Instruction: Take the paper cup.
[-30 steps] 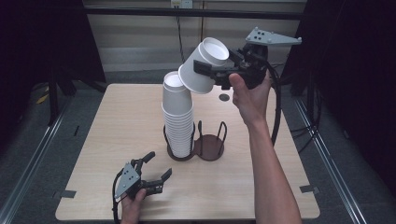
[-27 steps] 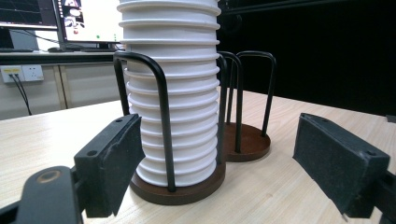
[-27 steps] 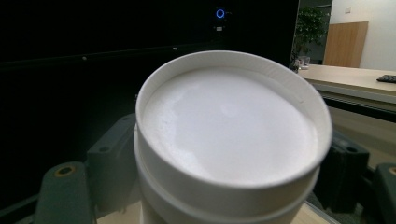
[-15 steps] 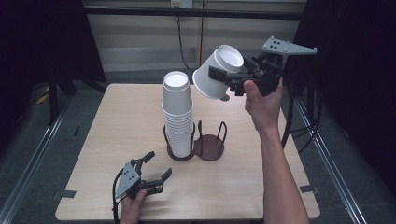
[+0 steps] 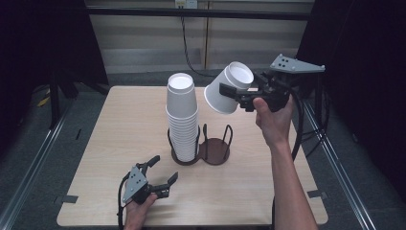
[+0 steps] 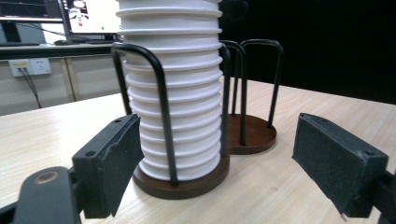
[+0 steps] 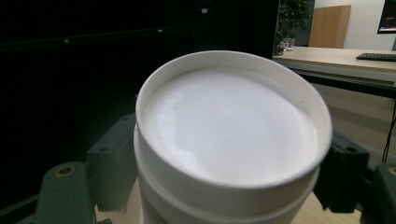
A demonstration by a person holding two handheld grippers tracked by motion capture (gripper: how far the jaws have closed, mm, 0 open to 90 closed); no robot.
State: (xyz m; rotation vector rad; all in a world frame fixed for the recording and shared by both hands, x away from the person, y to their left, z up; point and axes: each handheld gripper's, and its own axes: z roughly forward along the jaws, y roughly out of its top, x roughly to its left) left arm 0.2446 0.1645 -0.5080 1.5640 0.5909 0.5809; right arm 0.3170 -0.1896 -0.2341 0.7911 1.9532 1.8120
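Observation:
A tall stack of upside-down white paper cups (image 5: 182,112) (image 6: 175,88) stands in the left ring of a dark wire cup holder (image 5: 186,159) (image 6: 184,184). The holder's right ring (image 5: 215,151) (image 6: 252,135) is empty. In the air to the right of the stack's top, my right gripper (image 5: 234,96) (image 7: 229,163) is shut on a single white cup (image 5: 219,98) (image 7: 229,135), held tilted. My left gripper (image 5: 155,178) (image 6: 219,144) rests open on the table near the front edge, pointing at the stack, with nothing between its pads (image 6: 112,161).
The wooden table (image 5: 119,124) has bare room to the left and right of the holder. Metal rails (image 5: 43,148) run along both sides of the table, and a cable (image 5: 189,48) hangs behind it. A person's right forearm (image 5: 287,182) crosses the table's right part.
My right gripper has carried the single cup to the right and lower, away from the top of the stack. The left gripper has stayed still.

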